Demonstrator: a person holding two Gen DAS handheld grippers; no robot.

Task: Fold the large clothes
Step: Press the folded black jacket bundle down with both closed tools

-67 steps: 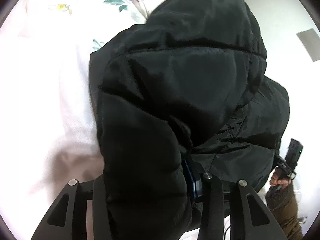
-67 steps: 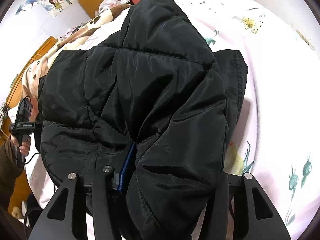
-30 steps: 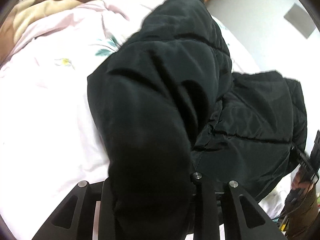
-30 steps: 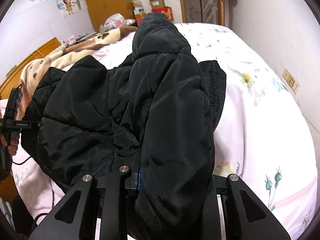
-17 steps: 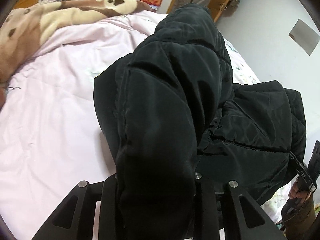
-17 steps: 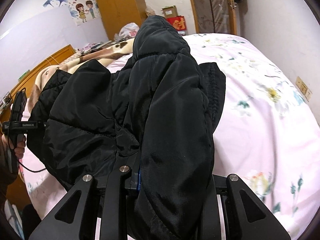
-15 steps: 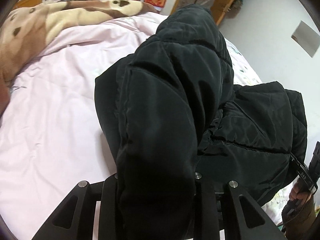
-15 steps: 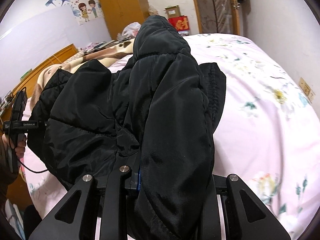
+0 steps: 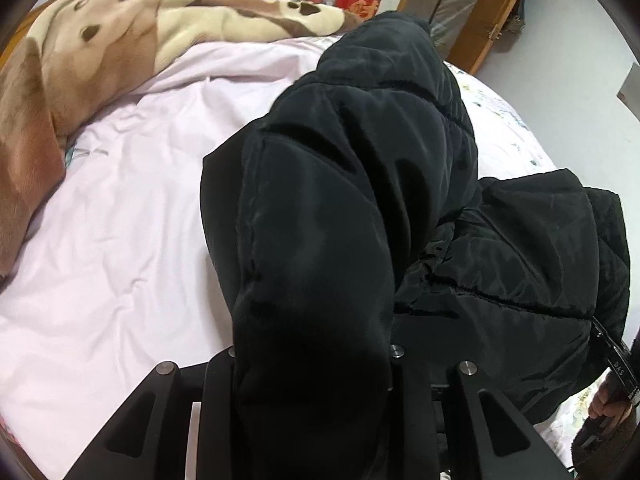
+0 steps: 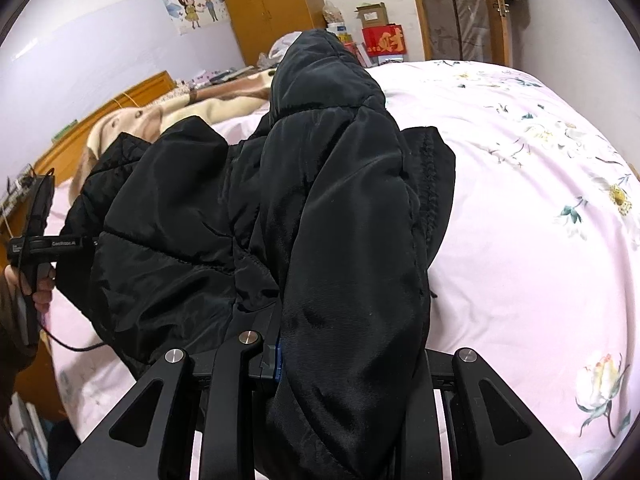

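A black padded jacket (image 9: 360,200) hangs between both grippers above a pink bed; it also fills the right wrist view (image 10: 320,208). My left gripper (image 9: 312,364) is shut on a thick fold of the jacket, which drapes over and hides its fingertips. My right gripper (image 10: 340,356) is shut on another part of the jacket, with its fingertips also buried in the cloth. The far end of the jacket stands up away from me in both views. Each gripper's handle shows at the edge of the other's view.
The pink floral bedsheet (image 10: 540,220) lies under the jacket; it also shows in the left wrist view (image 9: 120,220). A brown and cream blanket (image 9: 100,52) lies at the bed's far left. Wooden wardrobes (image 10: 272,4) and boxes (image 10: 380,36) stand beyond the bed.
Both grippers have lifted and tilted up with the jacket still held, so more of the room shows. Over the last half second there is only a slight further rise.
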